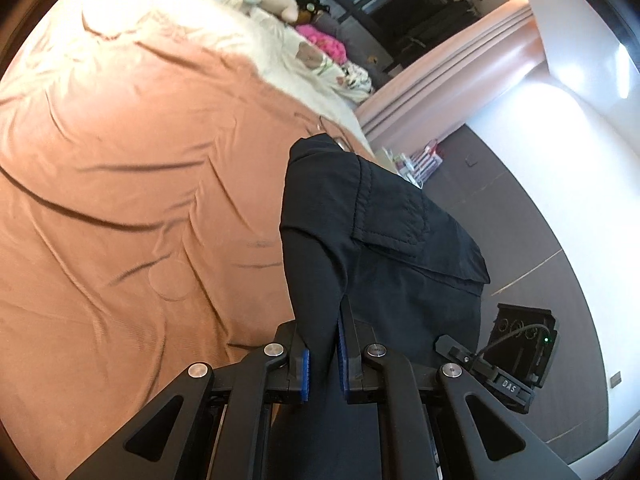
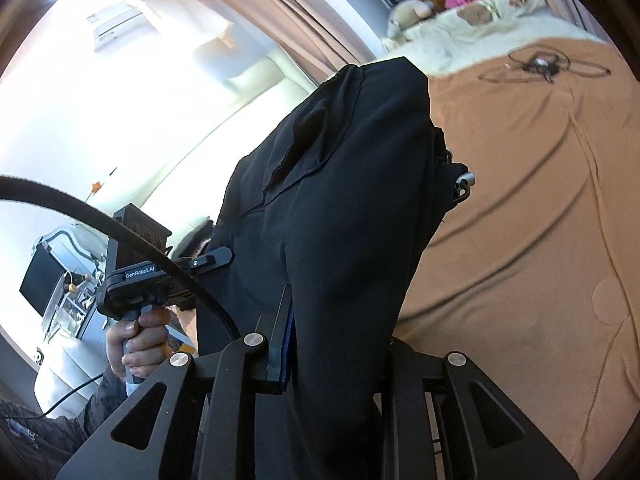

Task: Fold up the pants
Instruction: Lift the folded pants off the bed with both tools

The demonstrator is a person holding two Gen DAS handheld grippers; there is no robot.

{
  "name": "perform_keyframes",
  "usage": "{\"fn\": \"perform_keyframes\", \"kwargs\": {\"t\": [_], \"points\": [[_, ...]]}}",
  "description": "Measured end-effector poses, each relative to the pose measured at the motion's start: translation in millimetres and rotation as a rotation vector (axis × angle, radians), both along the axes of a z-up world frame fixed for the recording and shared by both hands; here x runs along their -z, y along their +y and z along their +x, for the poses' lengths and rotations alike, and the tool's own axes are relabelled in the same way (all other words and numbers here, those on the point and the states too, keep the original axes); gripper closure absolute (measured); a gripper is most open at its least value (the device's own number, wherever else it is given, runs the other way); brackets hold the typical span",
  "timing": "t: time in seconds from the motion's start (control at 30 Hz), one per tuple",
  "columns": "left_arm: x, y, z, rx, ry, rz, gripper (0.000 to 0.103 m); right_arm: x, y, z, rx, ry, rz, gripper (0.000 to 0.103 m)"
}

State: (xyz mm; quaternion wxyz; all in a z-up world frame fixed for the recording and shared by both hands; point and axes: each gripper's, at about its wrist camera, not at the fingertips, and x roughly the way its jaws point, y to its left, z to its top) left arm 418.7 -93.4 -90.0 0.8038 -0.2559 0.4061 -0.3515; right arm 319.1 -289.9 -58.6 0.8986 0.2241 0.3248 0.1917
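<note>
**Both grippers pinching the pants above the bed**

Firstly, the left wrist view. The left gripper [image 1: 323, 356] has its blue-padded fingers [image 1: 305, 376] pressed together on a fold of the dark pants [image 1: 360, 240], which rise in front of the camera, held up clear of the bed [image 1: 120, 200]. A stitched pocket flap shows on the cloth. Only this view shows the other gripper's body at lower right, with a cable and a green light; a label on it reads "DAS", as far as can be made out. A pink cushion [image 1: 324, 42] and a soft toy [image 1: 272, 2] lie at the far end of the bed.

Next, the right wrist view. The right gripper [image 2: 320, 340] is closed on the pants [image 2: 340, 200]; one blue pad [image 2: 289, 344] presses the cloth, while the opposite finger is hidden behind it. A metal fastener hangs at the cloth's right edge. Only this view shows the person's hand [image 2: 136, 340] around a grip handle, below a block marked "GenRobot.AI" [image 2: 140, 273]. A black cable [image 2: 80, 212] arcs across the left. A small dark looped object lies on the bedspread at upper right; what it is cannot be told.
</note>
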Motion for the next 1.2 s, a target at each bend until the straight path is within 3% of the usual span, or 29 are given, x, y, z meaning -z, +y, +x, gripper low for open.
{"fn": "perform_keyframes", "kwargs": {"t": [0.3, 0.8, 1.2], "points": [[-42, 34, -24, -0.064, -0.083, -0.004, 0.092, -24, 18, -25, -0.042, -0.083, -0.026, 0.085], [-119, 107, -88, -0.184, -0.209, 0.017, 0.092, -58, 64, -16, -0.13, -0.173, -0.012, 0.085], [-130, 182, -125, -0.258, -0.28, -0.03, 0.092, -63, 112, 10, -0.18, -0.211, -0.036, 0.085]]}}
